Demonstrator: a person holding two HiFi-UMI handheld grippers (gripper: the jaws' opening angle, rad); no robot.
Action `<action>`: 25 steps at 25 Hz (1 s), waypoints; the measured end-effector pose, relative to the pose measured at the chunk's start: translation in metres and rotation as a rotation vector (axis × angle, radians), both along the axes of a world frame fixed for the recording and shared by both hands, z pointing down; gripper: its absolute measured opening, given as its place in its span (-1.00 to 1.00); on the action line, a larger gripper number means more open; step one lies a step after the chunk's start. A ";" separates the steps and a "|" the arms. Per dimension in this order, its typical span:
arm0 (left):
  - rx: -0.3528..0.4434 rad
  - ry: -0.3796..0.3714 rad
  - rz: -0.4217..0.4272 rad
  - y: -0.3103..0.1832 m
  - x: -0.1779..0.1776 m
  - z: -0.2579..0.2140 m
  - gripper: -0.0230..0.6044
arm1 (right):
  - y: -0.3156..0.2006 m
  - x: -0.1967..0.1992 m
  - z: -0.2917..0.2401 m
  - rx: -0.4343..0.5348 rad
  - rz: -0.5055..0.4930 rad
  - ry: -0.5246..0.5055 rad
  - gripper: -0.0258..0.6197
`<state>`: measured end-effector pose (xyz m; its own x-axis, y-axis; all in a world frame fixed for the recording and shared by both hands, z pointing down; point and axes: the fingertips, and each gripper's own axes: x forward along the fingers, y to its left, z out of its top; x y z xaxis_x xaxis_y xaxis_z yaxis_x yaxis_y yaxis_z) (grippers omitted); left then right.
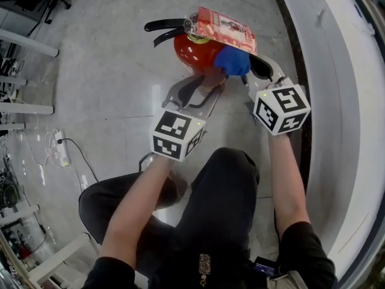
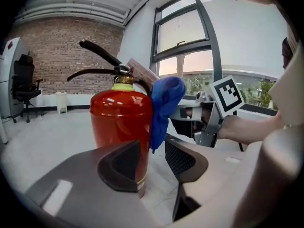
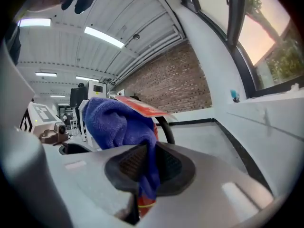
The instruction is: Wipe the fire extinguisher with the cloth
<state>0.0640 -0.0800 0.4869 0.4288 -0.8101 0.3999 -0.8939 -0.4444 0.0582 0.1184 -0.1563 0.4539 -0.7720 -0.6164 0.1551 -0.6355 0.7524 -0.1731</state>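
Between the right gripper's (image 3: 149, 167) black jaws hangs a blue cloth (image 3: 116, 120); beyond them, a red fire extinguisher (image 1: 194, 52) with black levers (image 1: 165, 24); 2 black-and-white marker cubes (image 1: 176, 135).

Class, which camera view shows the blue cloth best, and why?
The right gripper view: the fluffy blue cloth fills the middle, pinched in the right gripper. The left gripper view shows it hanging beside the red metal fire extinguisher; the head view shows only a small blue bundle.
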 end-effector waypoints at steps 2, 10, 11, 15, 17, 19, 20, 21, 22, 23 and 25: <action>-0.031 -0.023 -0.006 0.001 -0.005 0.010 -0.36 | -0.008 0.001 0.010 -0.024 0.016 -0.006 -0.82; -0.146 -0.061 -0.040 0.021 -0.035 0.065 -0.43 | -0.015 -0.002 0.140 -0.217 0.051 0.124 -0.82; -0.163 -0.066 -0.040 0.026 -0.038 0.072 -0.43 | -0.015 -0.002 0.155 -0.241 0.054 0.135 -0.82; -0.209 -0.093 -0.037 0.038 -0.049 0.089 -0.44 | -0.015 -0.005 0.207 -0.313 0.060 0.192 -0.82; -0.235 -0.097 -0.033 0.043 -0.052 0.097 -0.44 | -0.014 -0.005 0.236 -0.362 0.064 0.233 -0.82; -0.262 -0.106 -0.025 0.048 -0.056 0.106 -0.44 | -0.013 -0.006 0.267 -0.418 0.070 0.276 -0.82; -0.275 -0.114 -0.020 0.050 -0.057 0.110 -0.44 | -0.012 -0.006 0.281 -0.446 0.072 0.300 -0.82; -0.288 -0.122 -0.013 0.053 -0.058 0.115 -0.46 | -0.011 -0.006 0.295 -0.475 0.072 0.323 -0.82; -0.299 -0.131 -0.004 0.055 -0.059 0.119 -0.52 | -0.008 -0.005 0.306 -0.504 0.070 0.343 -0.82; -0.307 -0.137 0.004 0.056 -0.059 0.122 -0.61 | -0.003 -0.005 0.316 -0.533 0.067 0.358 -0.82; -0.313 -0.144 0.018 0.057 -0.057 0.123 -0.85 | 0.011 -0.006 0.328 -0.582 0.053 0.370 -0.82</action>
